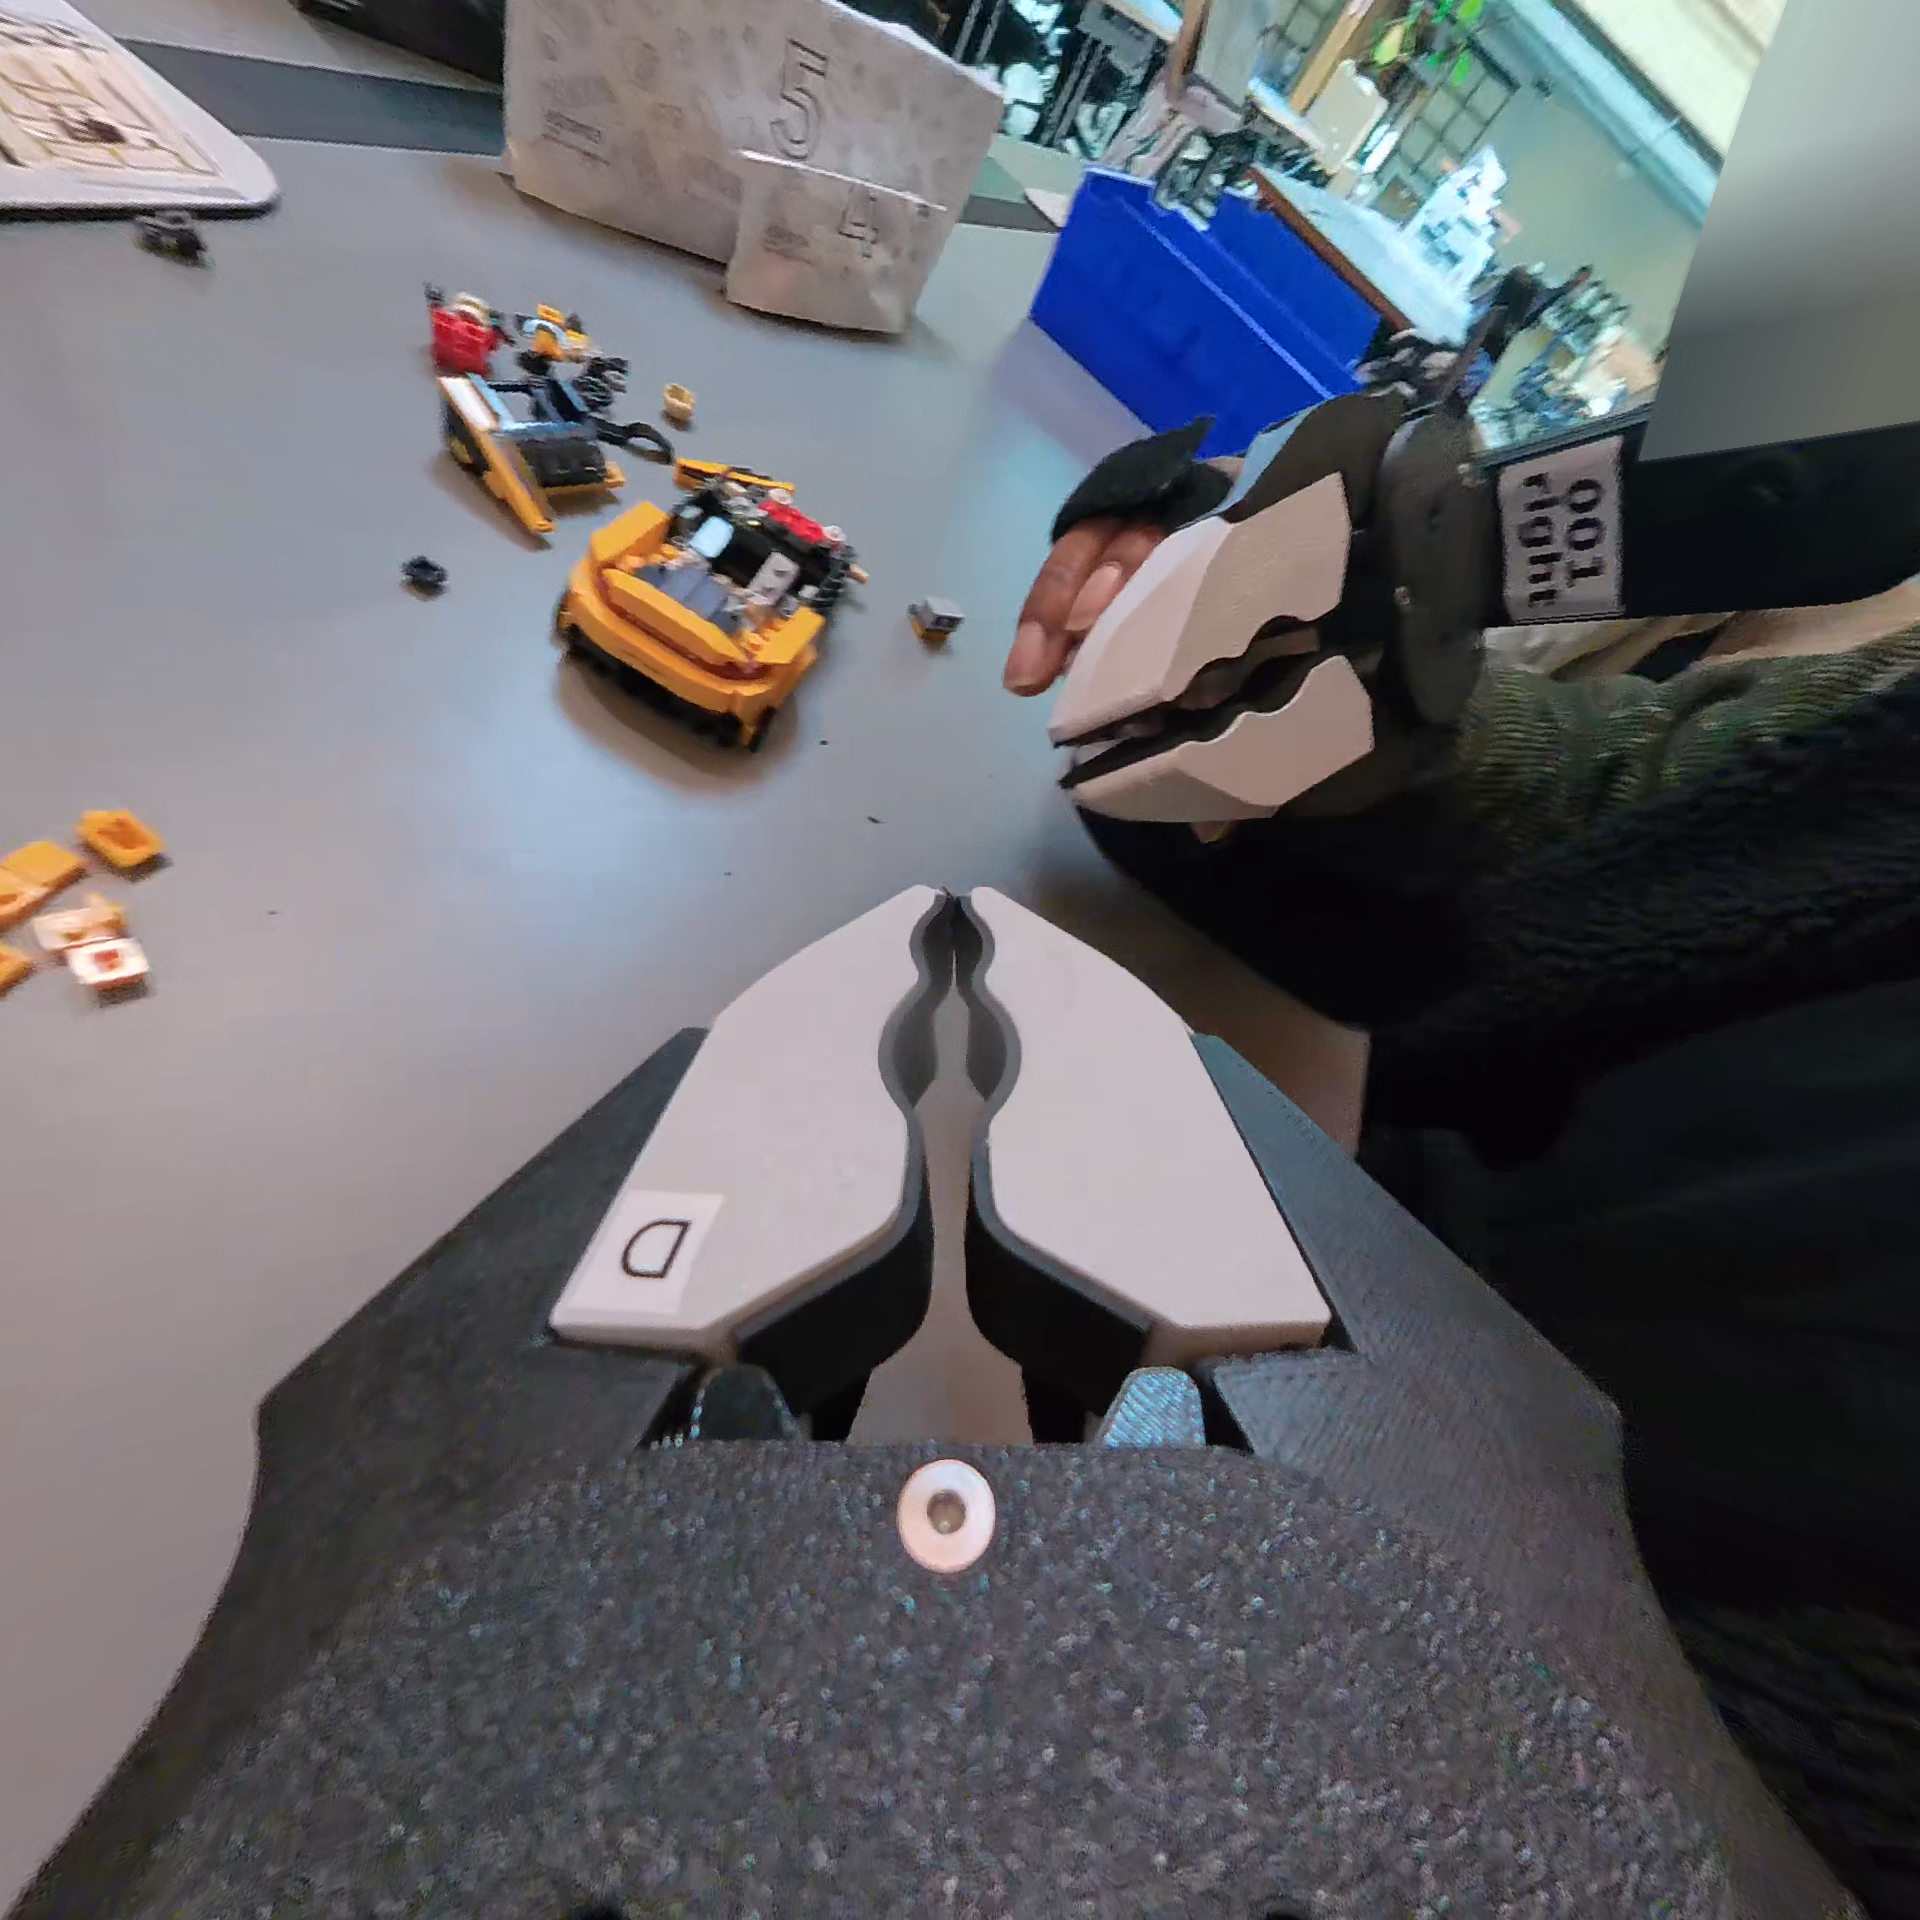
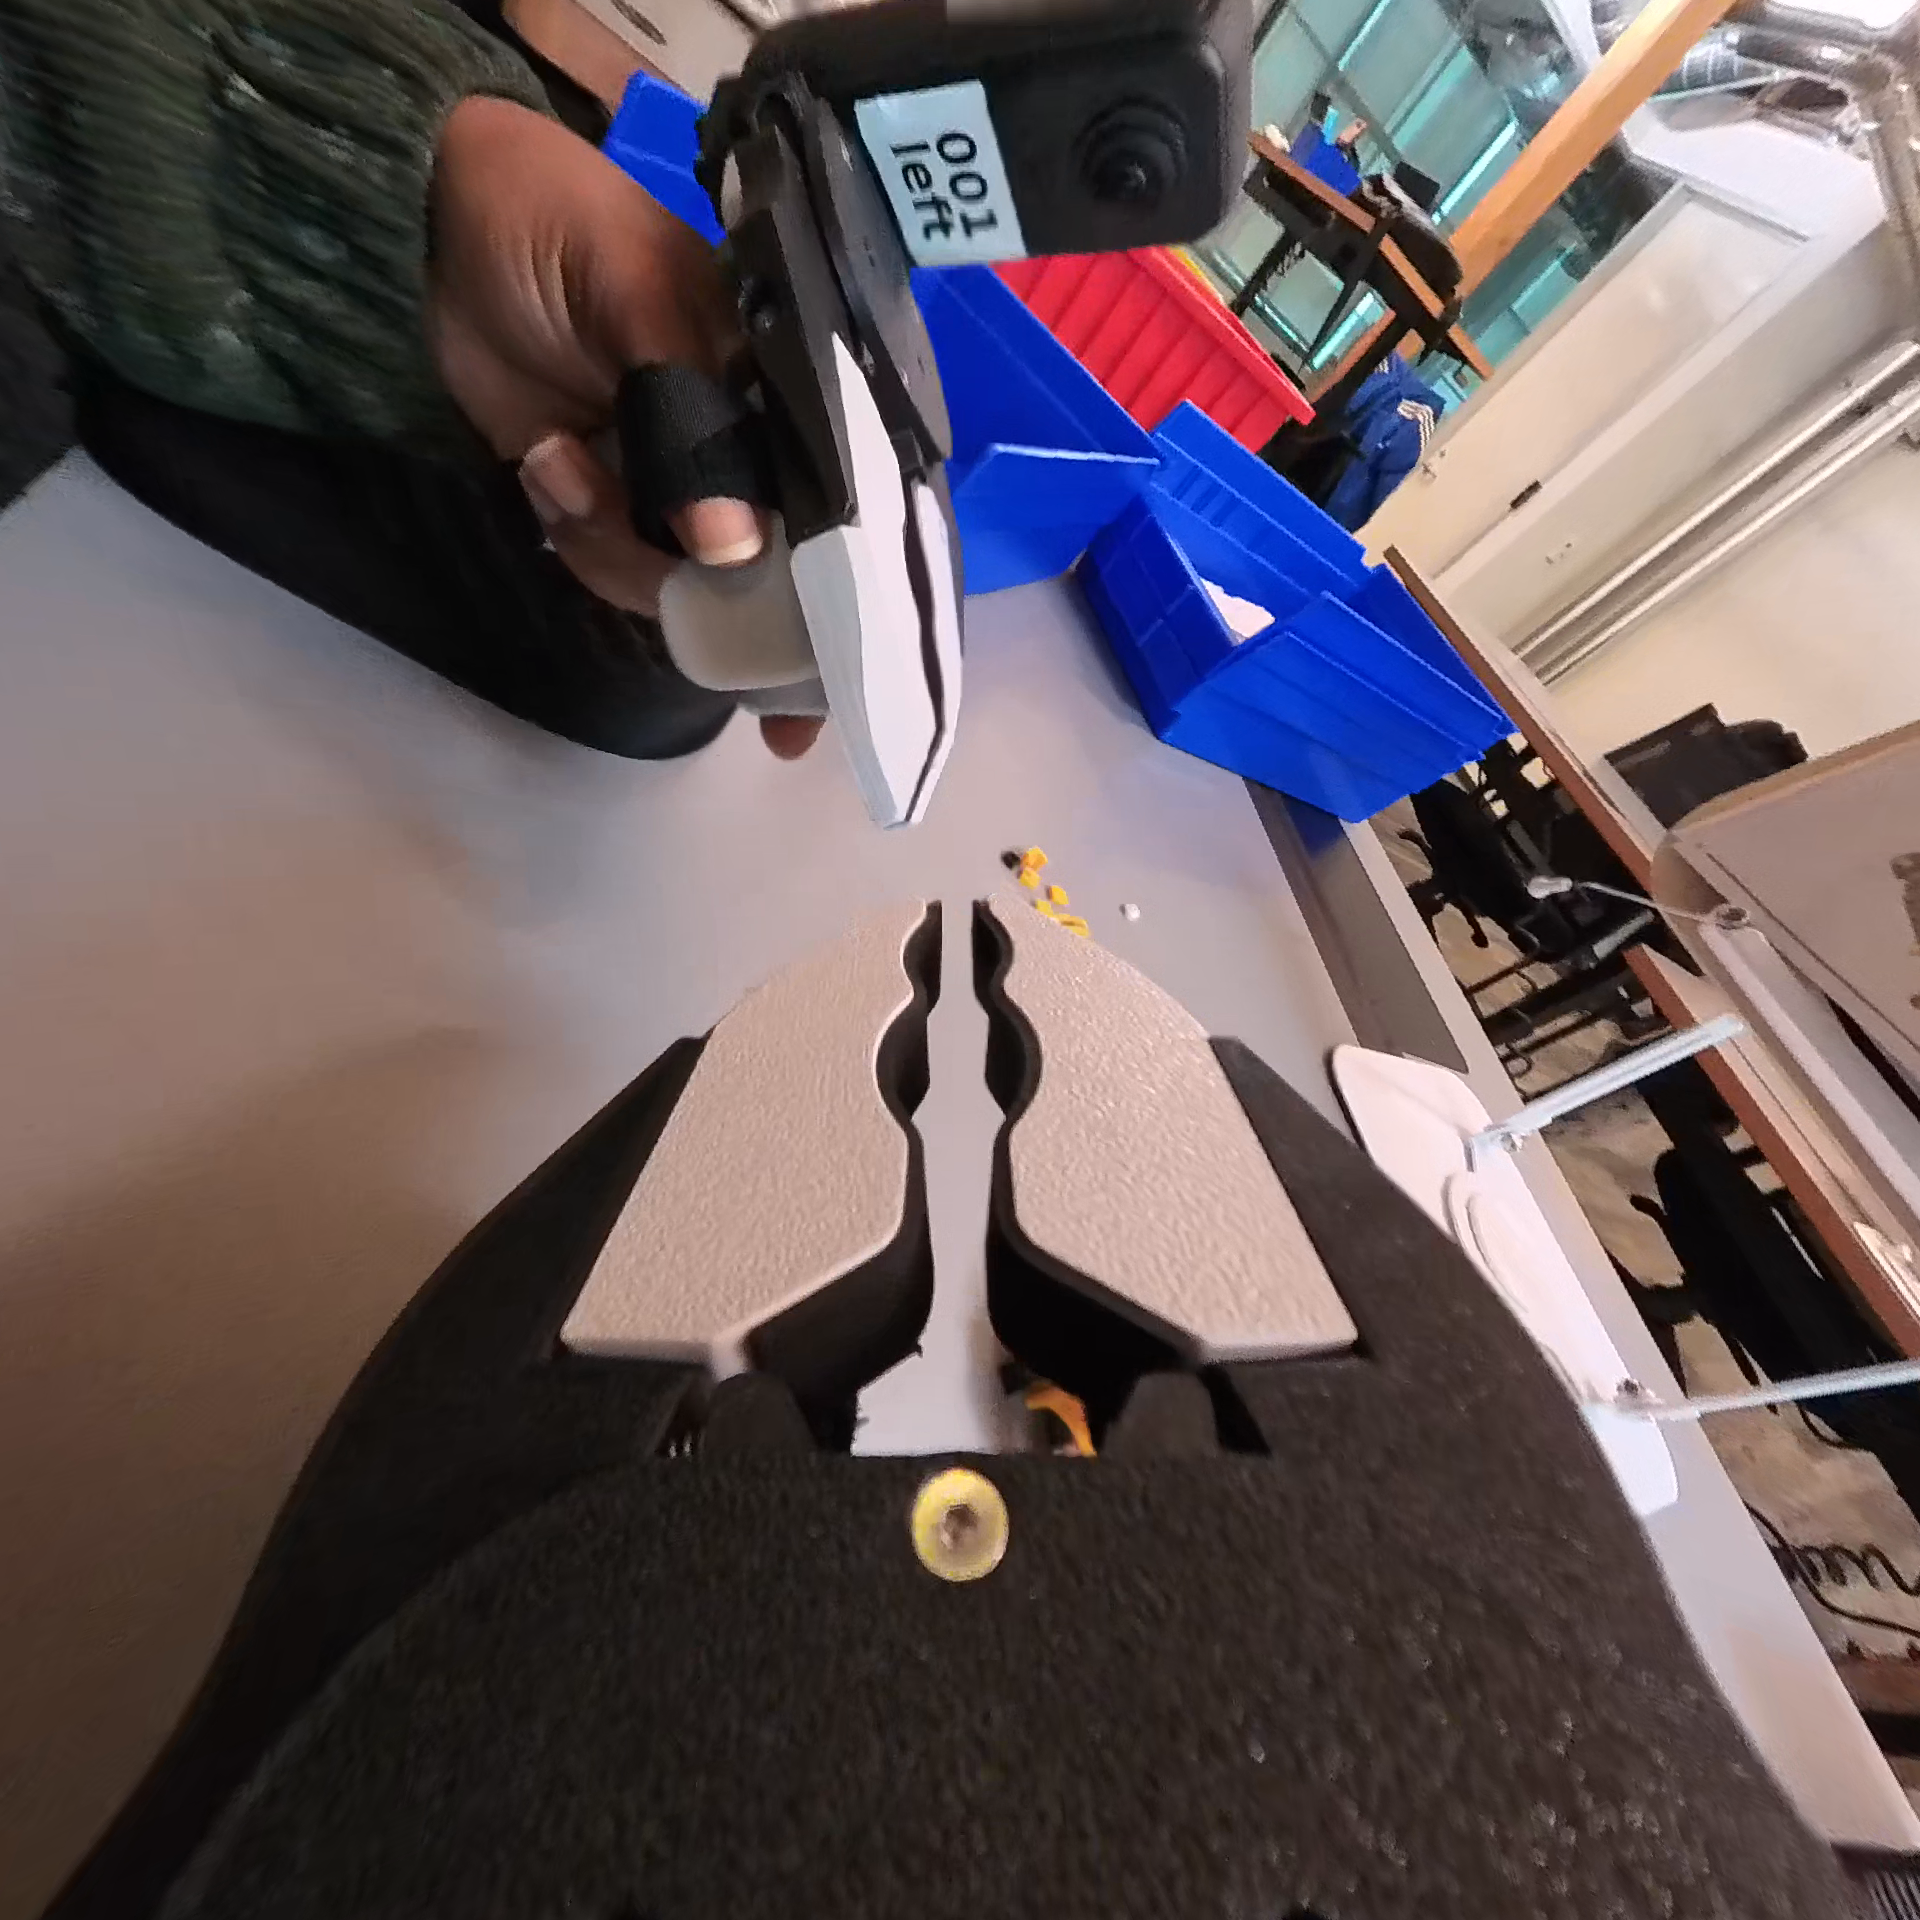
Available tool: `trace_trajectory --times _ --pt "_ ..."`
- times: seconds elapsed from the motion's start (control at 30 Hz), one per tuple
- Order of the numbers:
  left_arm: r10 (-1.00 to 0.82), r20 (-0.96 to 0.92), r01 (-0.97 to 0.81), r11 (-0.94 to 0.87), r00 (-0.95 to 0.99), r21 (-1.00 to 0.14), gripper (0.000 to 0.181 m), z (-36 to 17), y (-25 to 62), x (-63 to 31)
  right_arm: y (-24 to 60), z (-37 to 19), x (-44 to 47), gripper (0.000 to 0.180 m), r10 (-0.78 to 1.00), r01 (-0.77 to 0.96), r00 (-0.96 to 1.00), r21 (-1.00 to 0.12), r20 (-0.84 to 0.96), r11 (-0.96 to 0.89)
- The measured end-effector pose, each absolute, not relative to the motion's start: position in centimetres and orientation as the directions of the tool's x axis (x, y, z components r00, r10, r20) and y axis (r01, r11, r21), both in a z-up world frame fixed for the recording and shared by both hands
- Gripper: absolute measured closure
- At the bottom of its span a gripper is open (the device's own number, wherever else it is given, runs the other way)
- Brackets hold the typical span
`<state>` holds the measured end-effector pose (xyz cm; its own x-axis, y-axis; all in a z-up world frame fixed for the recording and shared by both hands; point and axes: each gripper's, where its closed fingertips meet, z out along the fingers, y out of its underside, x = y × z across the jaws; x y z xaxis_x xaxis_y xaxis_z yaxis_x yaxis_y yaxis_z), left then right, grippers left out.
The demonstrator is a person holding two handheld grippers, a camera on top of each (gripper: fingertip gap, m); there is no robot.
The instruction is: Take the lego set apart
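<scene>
The half-dismantled yellow lego car (image 1: pixel 694 621), roof removed and black interior exposed, stands on the grey tabletop (image 1: pixel 312 1039) at 11 o'clock from the left tongs (image 1: pixel 954 902), which are closed and empty. The right tongs (image 2: pixel 957 909) show a narrow gap.

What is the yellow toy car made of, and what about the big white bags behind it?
The yellow car looks like hard, shiny plastic: it is built from small snap-together bricks with smooth, glossy faces. The white bags look like matte paper, since they stand up stiffly with folded, creased edges, though that is only a guess from their look.
</scene>
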<state>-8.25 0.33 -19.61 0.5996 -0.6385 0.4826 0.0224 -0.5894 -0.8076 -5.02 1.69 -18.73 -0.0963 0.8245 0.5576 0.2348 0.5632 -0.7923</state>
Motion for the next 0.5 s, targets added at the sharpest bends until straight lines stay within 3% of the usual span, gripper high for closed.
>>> trace_trajectory --times 0.13,0.2,0.27,0.5 --pt "-0.601 0.357 -0.093 -0.588 0.715 -0.804 0.180 -21.7 1.2 -10.1 2.8 -18.9 -4.5 0.174 0.836 0.277 -0.066 -0.795 0.544 0.539" --pt "-0.598 0.303 -0.180 -0.613 0.742 -0.769 0.160 -23.4 1.0 -10.3 3.5 -18.8 -4.0 0.174 0.847 0.293 -0.043 -0.804 0.530 0.518" --pt "-0.607 0.212 -0.286 -0.617 0.766 -0.734 0.154 -25.4 1.1 -10.3 4.3 -18.9 -3.6 0.174 0.856 0.316 -0.019 -0.809 0.517 0.495" --pt "-0.658 0.019 -0.499 -0.590 0.753 -0.635 0.153 -28.8 1.7 -9.8 7.5 -18.0 -0.5 0.175 0.888 0.343 0.131 -0.860 0.441 0.377"
